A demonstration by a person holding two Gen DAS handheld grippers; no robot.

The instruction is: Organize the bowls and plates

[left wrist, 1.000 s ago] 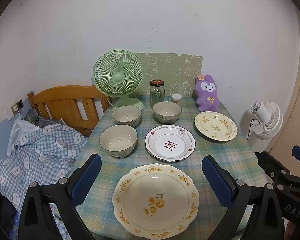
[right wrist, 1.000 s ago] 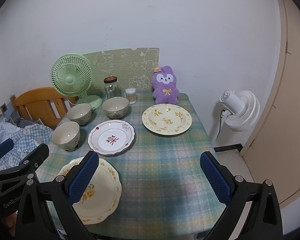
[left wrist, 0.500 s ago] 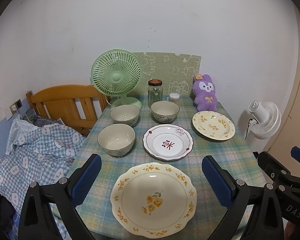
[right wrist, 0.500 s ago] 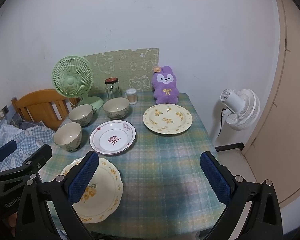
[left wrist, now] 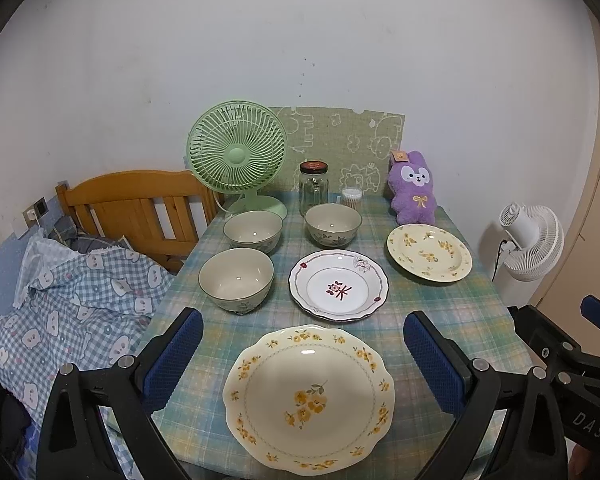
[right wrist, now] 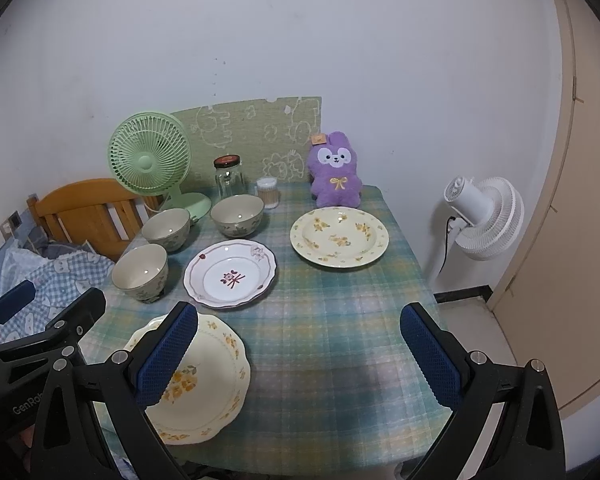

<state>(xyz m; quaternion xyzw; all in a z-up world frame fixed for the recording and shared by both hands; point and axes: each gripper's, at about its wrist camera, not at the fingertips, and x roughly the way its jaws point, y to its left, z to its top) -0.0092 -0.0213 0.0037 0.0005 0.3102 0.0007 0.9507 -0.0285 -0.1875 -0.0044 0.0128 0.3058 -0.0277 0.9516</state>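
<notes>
Both grippers, left (left wrist: 300, 354) and right (right wrist: 298, 350), gape apart; three bowls (left wrist: 236, 284) sit empty.

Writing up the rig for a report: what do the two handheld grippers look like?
The left gripper and right gripper match: black angular frames with silver bolts and two blue, textured finger pads. White lettering reads "GenRob" on the left, "DAS" on the right. No cables or sleeves show.

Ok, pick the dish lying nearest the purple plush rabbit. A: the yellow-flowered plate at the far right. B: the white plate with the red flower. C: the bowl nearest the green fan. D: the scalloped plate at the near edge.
A: the yellow-flowered plate lies just in front of the purple plush rabbit, closer to it than any other dish.
</notes>
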